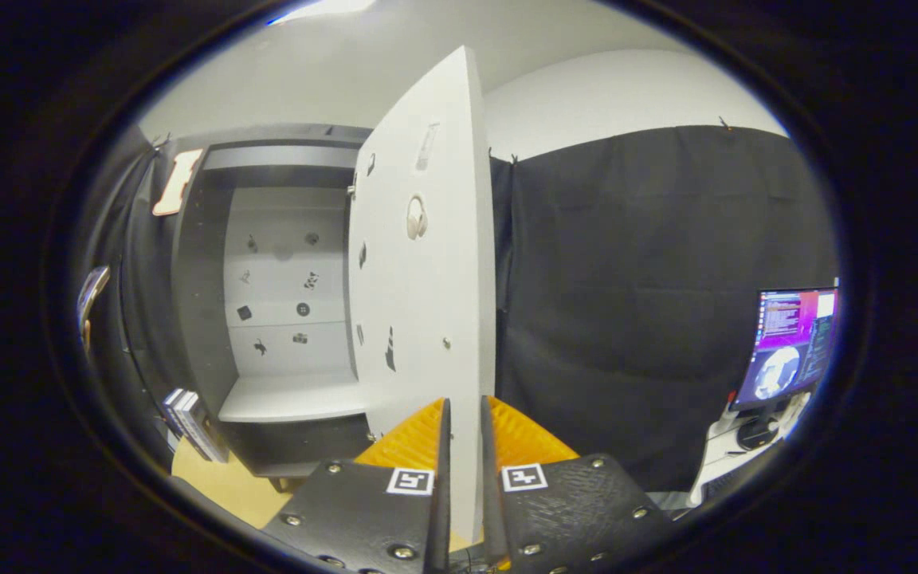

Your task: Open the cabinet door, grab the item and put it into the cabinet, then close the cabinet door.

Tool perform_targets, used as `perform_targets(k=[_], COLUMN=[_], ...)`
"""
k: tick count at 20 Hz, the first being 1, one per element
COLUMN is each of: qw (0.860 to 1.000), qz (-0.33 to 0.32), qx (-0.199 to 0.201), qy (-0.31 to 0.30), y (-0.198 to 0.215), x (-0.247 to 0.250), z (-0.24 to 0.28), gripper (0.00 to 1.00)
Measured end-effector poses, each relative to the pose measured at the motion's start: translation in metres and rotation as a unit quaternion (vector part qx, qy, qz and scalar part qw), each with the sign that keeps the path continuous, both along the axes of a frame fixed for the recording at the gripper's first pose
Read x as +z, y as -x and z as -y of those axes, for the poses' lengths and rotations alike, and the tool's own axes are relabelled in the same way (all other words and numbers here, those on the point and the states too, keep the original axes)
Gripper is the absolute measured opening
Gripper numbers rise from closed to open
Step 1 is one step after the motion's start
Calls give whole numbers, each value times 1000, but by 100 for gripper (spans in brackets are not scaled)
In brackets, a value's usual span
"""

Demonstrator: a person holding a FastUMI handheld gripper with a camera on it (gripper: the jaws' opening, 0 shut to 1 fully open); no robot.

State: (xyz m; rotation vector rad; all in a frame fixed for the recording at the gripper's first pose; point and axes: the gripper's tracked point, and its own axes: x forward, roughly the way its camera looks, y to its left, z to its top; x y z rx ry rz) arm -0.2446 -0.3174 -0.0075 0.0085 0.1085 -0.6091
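Cabinet door [427, 263] edge sits pinched between the hand-held gripper [463, 422] fingers, swung open from the cabinet [284, 399] beyond.

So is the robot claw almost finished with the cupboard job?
Not yet. The cabinet door stands open, with its edge clamped between the gripper fingers. The cabinet shelf looks bare, so the item still has to go in, and then the door must be closed.

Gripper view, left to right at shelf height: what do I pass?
Stacked books on the table → open cabinet with its shelf → cabinet door, its edge between the gripper jaws → black curtain → monitor.
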Motion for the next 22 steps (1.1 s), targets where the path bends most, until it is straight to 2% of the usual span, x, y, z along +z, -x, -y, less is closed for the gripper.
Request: perform_targets(k=[7, 14, 18, 22], qw=[997, 982, 969, 956], qz=[-38, -89, -137, -188], qx=[68, 140, 158, 169], qy=[-23, -91, -131, -147], y=[-40, -75, -86, -88], x=[-49, -142, -210, -272], z=[-46, -97, -113, -121], gripper=[17, 17, 36, 71])
